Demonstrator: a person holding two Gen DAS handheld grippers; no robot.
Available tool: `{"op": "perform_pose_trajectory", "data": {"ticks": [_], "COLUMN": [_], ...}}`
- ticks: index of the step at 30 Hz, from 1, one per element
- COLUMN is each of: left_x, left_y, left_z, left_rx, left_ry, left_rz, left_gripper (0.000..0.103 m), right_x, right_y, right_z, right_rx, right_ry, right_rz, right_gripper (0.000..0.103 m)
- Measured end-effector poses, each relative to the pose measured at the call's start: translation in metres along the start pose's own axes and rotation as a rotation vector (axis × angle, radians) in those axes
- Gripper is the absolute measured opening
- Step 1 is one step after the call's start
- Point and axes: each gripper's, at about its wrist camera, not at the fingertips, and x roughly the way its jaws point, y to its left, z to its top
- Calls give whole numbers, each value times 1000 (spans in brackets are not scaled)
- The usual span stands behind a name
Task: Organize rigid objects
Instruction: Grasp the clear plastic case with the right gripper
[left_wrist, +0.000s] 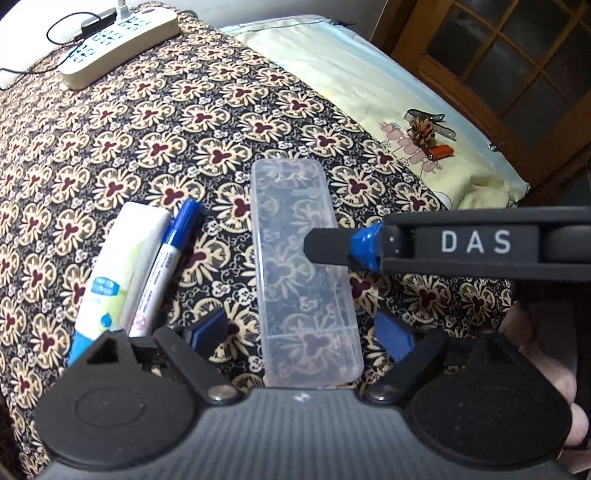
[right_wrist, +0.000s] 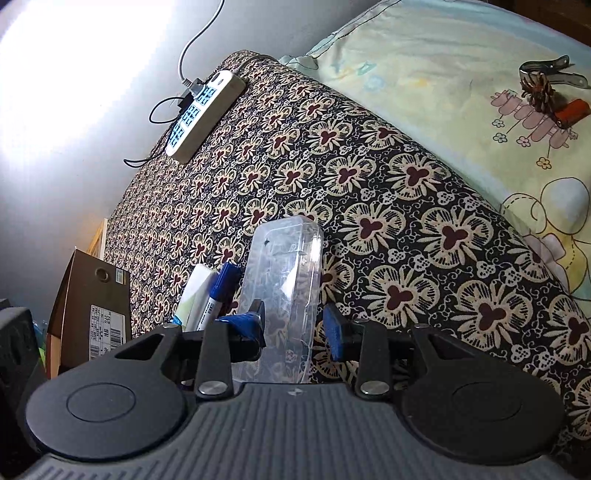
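Note:
A clear plastic box (left_wrist: 306, 266) lies lengthwise on the flowered bedspread (left_wrist: 110, 147). My left gripper (left_wrist: 301, 330) is open, and its fingers straddle the box's near end without touching it. My right gripper (left_wrist: 314, 245) reaches in from the right, with a finger over the middle of the box. In the right wrist view the clear box (right_wrist: 284, 288) sits between the fingers of the open right gripper (right_wrist: 293, 328); a sliver of cloth shows beside the right pad. A blue marker (left_wrist: 173, 258) and a white tube (left_wrist: 118, 266) lie left of the box.
A power strip (left_wrist: 118, 40) with cables lies at the far left. On the pale pillow (left_wrist: 332, 74) sit a pine cone (left_wrist: 421, 129), an orange battery (left_wrist: 441, 151) and a metal clip (left_wrist: 432, 118). A cardboard shoebox (right_wrist: 92, 306) stands beside the bed. A hand (left_wrist: 546, 332) shows at the right.

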Motion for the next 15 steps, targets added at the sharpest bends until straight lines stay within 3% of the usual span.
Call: {"op": "perform_pose_trajectory", "data": {"ticks": [9, 15], "left_x": [3, 3], "left_y": [4, 8], "left_z": [11, 9], "left_rx": [26, 23], "left_ry": [-49, -76], "left_rz": [30, 50], "left_gripper": [69, 68], "right_x": [22, 26], "right_y": [4, 7], "right_z": [4, 5], "right_rx": [30, 24], "right_ry": [61, 43], "right_rz": [108, 127], "right_gripper": [19, 19]}}
